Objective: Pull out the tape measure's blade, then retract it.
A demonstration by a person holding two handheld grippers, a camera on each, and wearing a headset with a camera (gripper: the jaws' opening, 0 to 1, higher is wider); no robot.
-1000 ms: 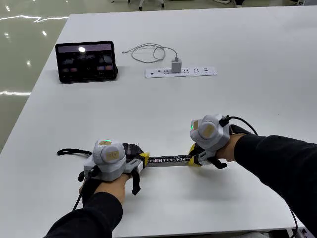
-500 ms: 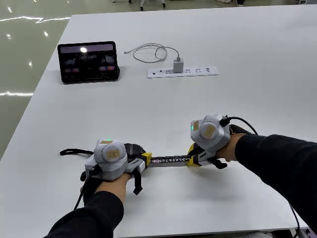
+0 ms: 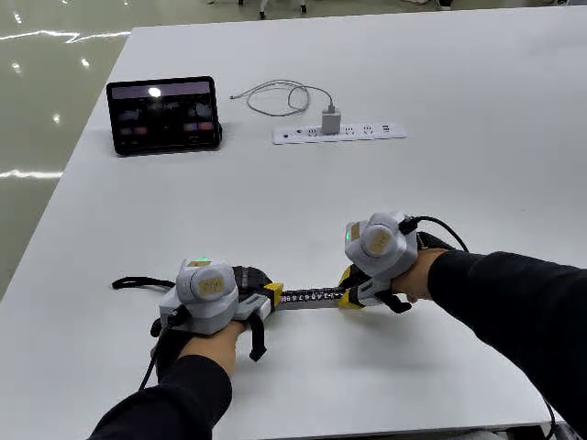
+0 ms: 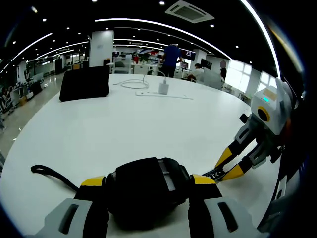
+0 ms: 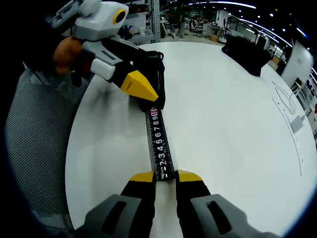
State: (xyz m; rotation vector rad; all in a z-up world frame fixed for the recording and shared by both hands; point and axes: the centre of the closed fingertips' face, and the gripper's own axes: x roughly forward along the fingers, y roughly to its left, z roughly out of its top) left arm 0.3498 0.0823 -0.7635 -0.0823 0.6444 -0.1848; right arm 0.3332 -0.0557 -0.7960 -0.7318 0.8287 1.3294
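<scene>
Tightly, left tool [image 4: 148,180] clamps the case [image 4: 144,196], right tool [image 5: 165,175] the blade [image 5: 157,139].

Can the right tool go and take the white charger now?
Probably not yet: the right tool is shut on the end of the blade. Otherwise the way to the charger looks free.

The left hand-held gripper [image 3: 269,299] and the right hand-held gripper [image 3: 347,293] have light grey rounded bodies, each with a beige round patch, a green light and black jaws with yellow tips. A black cable [image 3: 442,225] leaves the right one. The sleeves [image 3: 514,302] are black.
</scene>
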